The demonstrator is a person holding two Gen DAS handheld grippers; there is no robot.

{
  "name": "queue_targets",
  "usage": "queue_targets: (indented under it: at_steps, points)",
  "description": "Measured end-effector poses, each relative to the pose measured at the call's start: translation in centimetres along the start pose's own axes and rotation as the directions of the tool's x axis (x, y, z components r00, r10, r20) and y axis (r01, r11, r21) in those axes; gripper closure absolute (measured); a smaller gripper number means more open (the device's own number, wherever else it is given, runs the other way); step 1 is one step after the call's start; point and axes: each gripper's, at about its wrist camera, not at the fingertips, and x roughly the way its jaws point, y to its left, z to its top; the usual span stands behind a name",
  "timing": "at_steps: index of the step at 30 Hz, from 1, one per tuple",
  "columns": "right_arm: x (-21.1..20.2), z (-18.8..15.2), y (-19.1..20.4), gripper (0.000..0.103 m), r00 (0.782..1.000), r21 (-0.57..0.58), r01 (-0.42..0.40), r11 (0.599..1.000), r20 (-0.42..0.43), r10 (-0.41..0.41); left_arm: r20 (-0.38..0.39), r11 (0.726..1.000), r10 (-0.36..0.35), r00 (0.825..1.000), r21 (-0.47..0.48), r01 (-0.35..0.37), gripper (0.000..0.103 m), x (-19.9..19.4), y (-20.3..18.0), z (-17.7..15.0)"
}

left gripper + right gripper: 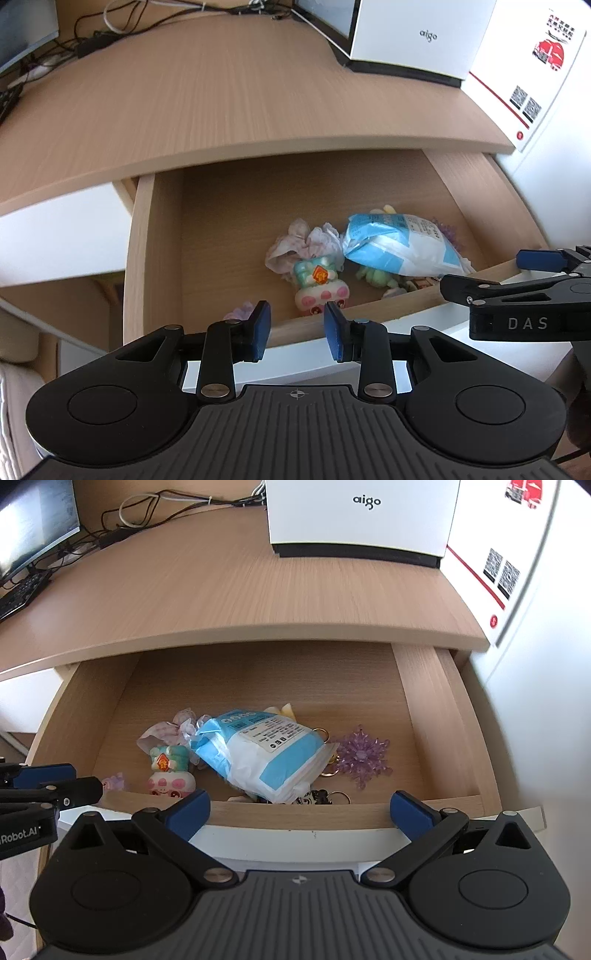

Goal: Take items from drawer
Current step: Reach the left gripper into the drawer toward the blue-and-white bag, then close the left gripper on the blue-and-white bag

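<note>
The drawer [436, 716] is pulled out from under the desk top [229, 590], and both grippers hang over its front edge, pointing down into it.

The left gripper [297, 330] has its two blue pads partly apart, with nothing between them. Just past the pads stands a small toy figure [318, 286] with a green hat and pink cheeks. Behind the toy lies a crumpled pale cloth [306, 242].

The right gripper [300, 810] has its jaws wide apart, and nothing is between them. Straight ahead of the gap lies a blue and white bag [260, 755] (it looks soft and puffy). Some key rings [330, 795] peek out from under the bag's near end. Ahead of the right-hand jaw lies a purple snowflake [361, 755], just beside the bag. A tiny purple thing [113, 782] sits at the drawer's front, left of the toy.

On the desk, far beyond the jaws, stands a white box [362, 513] that says "aigo".
</note>
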Motion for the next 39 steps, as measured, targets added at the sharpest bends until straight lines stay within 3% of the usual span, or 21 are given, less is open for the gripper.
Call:
queue_targets:
  at_steps: [9,17,19,22,24,27,30,32,36,37,39]
  points:
    - [-1.5,-2.1,-0.3,0.000,1.000,0.005,-0.020,1.000,-0.022,0.020,-0.066,1.000,-0.005,0.998,0.010,0.006,0.067,-0.8,-1.0,-1.1]
    - [-2.4,-3.3,-0.7,0.000,0.999,-0.003,-0.046,0.999,-0.025,0.046,-0.068,0.987,-0.143,0.987,-0.085,0.137,0.065,-0.9,0.5,0.8]
    - [-2.7,-3.8,-0.9,0.000,0.998,-0.014,-0.065,0.998,-0.019,0.064,-0.120,0.961,-0.228,0.966,-0.189,0.204,0.065,0.1,1.0,2.0]
    - [-3.0,-4.4,-1.0,0.000,0.997,-0.030,-0.075,0.997,-0.003,0.075,-0.184,0.894,-0.376,0.908,-0.329,0.303,0.065,2.3,0.6,3.5]
    - [-3.2,-4.5,-0.9,0.000,0.997,-0.032,-0.071,0.997,-0.002,0.071,-0.210,0.871,-0.417,0.884,-0.371,0.322,0.065,3.7,-0.6,4.2]
    - [-3.7,-4.5,-0.9,0.000,0.998,-0.048,-0.055,0.997,0.007,0.055,-0.254,0.869,-0.396,0.882,-0.415,0.271,0.065,5.9,-2.3,5.1]
    - [-5.5,-4.2,-1.6,0.000,0.996,-0.060,0.008,0.998,0.094,-0.003,-0.316,0.871,-0.368,0.874,-0.445,0.206,0.064,8.1,-3.5,5.2]
    - [-6.4,-3.6,-2.4,0.000,0.990,-0.048,0.059,0.997,0.129,-0.052,-0.346,0.865,-0.376,0.860,-0.464,0.191,0.052,9.3,-4.0,5.0]
    - [-7.0,-2.7,-4.1,0.000,0.984,0.013,0.099,0.995,0.147,-0.100,-0.365,0.803,-0.424,0.829,-0.575,0.157,0.043,11.3,-4.0,4.2]
    - [-6.9,-2.7,-4.5,0.000,0.984,0.027,0.103,0.994,0.142,-0.106,-0.352,0.780,-0.429,0.832,-0.608,0.146,0.043,11.5,-3.8,4.1]
    - [-7.0,-2.7,-4.8,0.000,0.986,0.047,0.102,0.994,0.130,-0.107,-0.304,0.746,-0.414,0.858,-0.654,0.128,0.043,11.5,-3.5,3.9]
